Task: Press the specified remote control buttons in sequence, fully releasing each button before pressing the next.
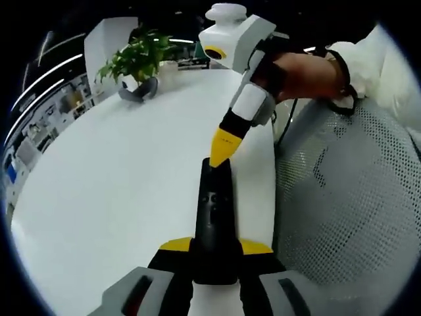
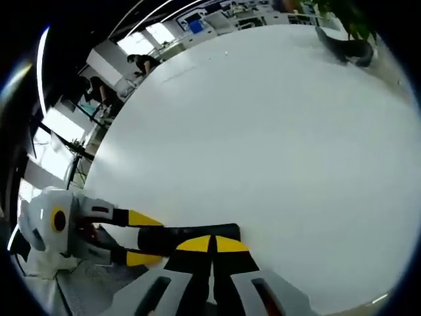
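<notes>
A slim black remote (image 1: 216,204) with small buttons points away from me over the white table (image 1: 118,171). My left gripper (image 1: 216,247) is shut on its near end, a yellow-tipped jaw on each side. From the upper right, held by a hand (image 1: 302,72), my right gripper (image 1: 223,146) comes down with its yellow tips together on the remote's far end. In the right gripper view the remote (image 2: 168,239) lies crosswise under my right gripper (image 2: 214,245), whose jaws are shut. The left gripper (image 2: 143,238) clamps it from the left.
A potted green plant (image 1: 135,59) in a grey pot stands at the table's far end, also seen as the plant (image 2: 348,26). A grey mesh chair (image 1: 348,197) sits past the table's right edge. People (image 2: 141,62) are far off in the office.
</notes>
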The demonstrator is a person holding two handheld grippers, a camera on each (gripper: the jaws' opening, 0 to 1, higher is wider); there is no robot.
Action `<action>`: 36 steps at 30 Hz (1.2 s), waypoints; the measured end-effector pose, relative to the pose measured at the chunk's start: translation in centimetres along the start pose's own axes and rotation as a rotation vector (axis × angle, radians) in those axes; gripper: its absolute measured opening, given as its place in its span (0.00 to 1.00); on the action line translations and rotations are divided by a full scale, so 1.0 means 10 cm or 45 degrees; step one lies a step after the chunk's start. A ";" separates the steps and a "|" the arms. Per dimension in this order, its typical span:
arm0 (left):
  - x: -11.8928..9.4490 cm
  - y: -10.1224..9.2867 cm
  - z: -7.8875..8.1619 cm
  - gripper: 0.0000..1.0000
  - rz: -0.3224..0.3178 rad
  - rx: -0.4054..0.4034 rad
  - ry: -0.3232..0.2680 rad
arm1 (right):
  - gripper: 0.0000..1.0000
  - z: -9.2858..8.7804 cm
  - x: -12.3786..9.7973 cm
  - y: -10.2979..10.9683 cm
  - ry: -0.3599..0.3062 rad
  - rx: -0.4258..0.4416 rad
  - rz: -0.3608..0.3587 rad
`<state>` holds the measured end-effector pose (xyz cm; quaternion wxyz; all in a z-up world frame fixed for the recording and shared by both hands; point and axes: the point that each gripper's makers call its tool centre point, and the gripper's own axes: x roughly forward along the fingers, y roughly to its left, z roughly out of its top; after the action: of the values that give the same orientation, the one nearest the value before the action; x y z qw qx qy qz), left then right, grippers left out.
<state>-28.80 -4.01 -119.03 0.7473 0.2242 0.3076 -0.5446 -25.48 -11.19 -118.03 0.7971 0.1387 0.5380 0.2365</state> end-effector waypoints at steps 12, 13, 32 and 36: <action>0.00 0.01 0.01 0.25 0.003 -0.004 -0.056 | 0.00 0.02 -0.01 0.11 -0.008 0.152 0.129; 0.00 0.01 0.01 0.25 0.001 -0.008 -0.058 | 0.00 0.02 -0.01 0.11 -0.002 0.154 0.130; 0.03 -0.03 0.03 0.26 -0.028 0.003 -0.080 | 0.00 -0.05 0.05 0.11 0.032 0.090 0.112; 0.01 -0.03 0.00 0.26 -0.022 -0.001 -0.069 | 0.00 -0.06 0.06 0.11 0.028 0.072 0.103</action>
<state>-29.10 -4.17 -119.06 0.7506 0.2065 0.2895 -0.5569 -26.14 -9.98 -118.19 0.7767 0.1804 0.5471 0.2547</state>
